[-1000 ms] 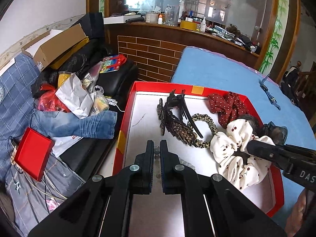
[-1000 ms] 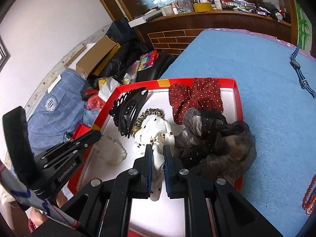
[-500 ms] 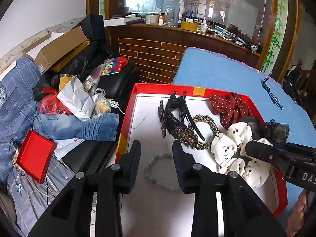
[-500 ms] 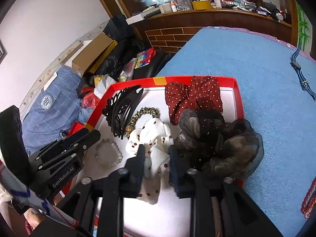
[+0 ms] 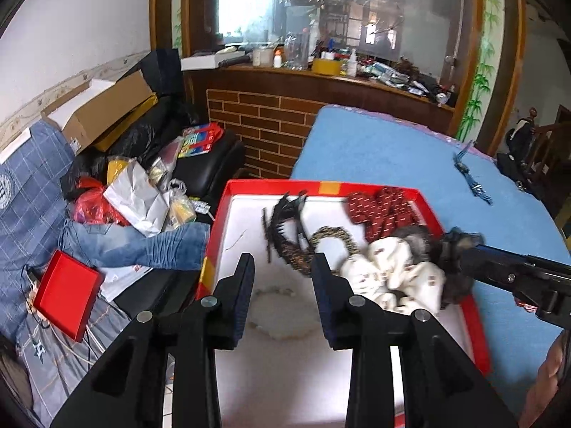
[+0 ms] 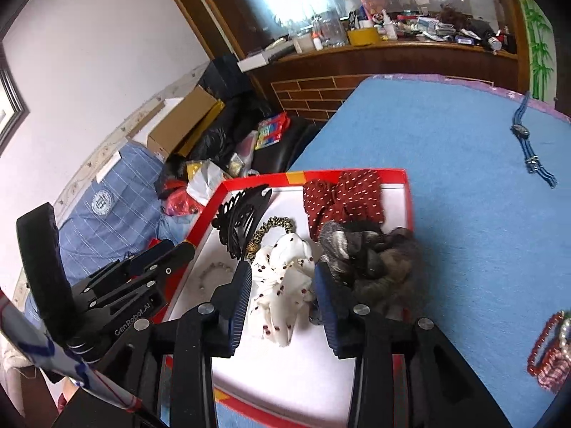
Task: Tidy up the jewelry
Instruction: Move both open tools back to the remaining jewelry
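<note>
So the pale bead bracelet (image 5: 276, 312) lies looped near the red tray's (image 5: 478, 324) left edge, both grippers' jaws parted, holding nothing.

Pale bead bracelet (image 5: 276, 312) in red tray (image 5: 478, 324)

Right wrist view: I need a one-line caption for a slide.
Open right gripper above a white cherry-print scrunchie in a red-rimmed tray of hair accessories on a blue table.
</note>
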`<state>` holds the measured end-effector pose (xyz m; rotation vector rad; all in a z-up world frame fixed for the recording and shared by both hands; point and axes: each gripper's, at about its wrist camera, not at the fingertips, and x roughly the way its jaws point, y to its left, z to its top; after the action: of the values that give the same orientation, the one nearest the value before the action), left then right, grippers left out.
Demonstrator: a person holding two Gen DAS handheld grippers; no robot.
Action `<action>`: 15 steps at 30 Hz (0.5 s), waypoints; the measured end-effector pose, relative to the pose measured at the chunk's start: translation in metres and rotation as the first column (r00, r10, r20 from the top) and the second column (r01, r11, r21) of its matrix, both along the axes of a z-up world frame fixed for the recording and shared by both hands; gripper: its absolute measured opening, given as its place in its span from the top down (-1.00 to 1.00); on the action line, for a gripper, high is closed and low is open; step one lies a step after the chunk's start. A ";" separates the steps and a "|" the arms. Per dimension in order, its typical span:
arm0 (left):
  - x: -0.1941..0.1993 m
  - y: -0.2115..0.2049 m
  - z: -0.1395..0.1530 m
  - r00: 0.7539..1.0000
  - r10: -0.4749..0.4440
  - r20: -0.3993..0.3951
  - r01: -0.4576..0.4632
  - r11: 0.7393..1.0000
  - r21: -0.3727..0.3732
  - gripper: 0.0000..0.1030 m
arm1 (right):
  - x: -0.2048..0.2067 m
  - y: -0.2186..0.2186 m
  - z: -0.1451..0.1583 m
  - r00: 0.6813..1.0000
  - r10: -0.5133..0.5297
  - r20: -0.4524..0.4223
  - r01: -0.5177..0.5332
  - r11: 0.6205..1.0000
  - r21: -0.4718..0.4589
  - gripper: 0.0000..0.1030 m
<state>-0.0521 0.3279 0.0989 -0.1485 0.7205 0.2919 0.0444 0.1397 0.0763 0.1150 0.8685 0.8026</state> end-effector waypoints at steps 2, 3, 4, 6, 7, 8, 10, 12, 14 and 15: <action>-0.001 -0.010 0.007 1.000 -0.014 0.012 0.014 1.000 0.007 0.38 | -0.003 -0.015 0.003 1.000 -0.012 0.000 0.012 1.000 0.009 0.22; -0.001 -0.017 0.010 1.000 -0.024 0.016 0.024 1.000 0.011 0.38 | -0.004 -0.020 0.004 1.000 -0.019 0.000 0.019 1.000 0.012 0.22; -0.002 -0.022 0.013 0.999 -0.033 0.019 0.033 0.999 0.014 0.38 | -0.005 -0.030 0.006 1.000 -0.029 0.000 0.029 0.999 0.018 0.22; -0.001 -0.037 0.018 0.998 -0.054 0.024 0.053 0.998 0.024 0.37 | -0.006 -0.047 0.008 0.999 -0.047 0.000 0.047 0.998 0.031 0.22; -0.001 -0.047 0.020 0.997 -0.071 0.025 0.070 0.997 0.031 0.37 | -0.006 -0.055 0.010 0.998 -0.057 0.001 0.057 0.998 0.036 0.22; 0.000 -0.055 0.022 0.996 -0.084 0.025 0.083 0.996 0.036 0.37 | -0.007 -0.065 0.011 0.998 -0.068 0.004 0.068 0.997 0.039 0.22; 0.001 -0.071 0.024 0.994 -0.108 0.024 0.107 0.993 0.042 0.36 | -0.007 -0.083 0.013 0.996 -0.092 0.004 0.091 0.995 0.046 0.22; 0.004 -0.090 0.026 0.990 -0.141 0.019 0.140 0.989 0.049 0.36 | -0.008 -0.106 0.013 0.993 -0.115 0.002 0.114 0.992 0.052 0.22; 0.007 -0.110 0.028 0.984 -0.176 0.014 0.175 0.983 0.049 0.34 | -0.008 -0.129 0.014 0.989 -0.145 0.010 0.144 0.988 0.051 0.22; 0.009 -0.121 0.028 0.980 -0.197 0.011 0.197 0.979 0.049 0.31 | -0.008 -0.143 0.014 0.986 -0.164 0.011 0.163 0.985 0.050 0.22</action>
<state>-0.0432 0.2067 0.1274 -0.0336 0.7067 0.1183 0.0368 -0.0029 0.0902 0.2201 0.8140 0.6699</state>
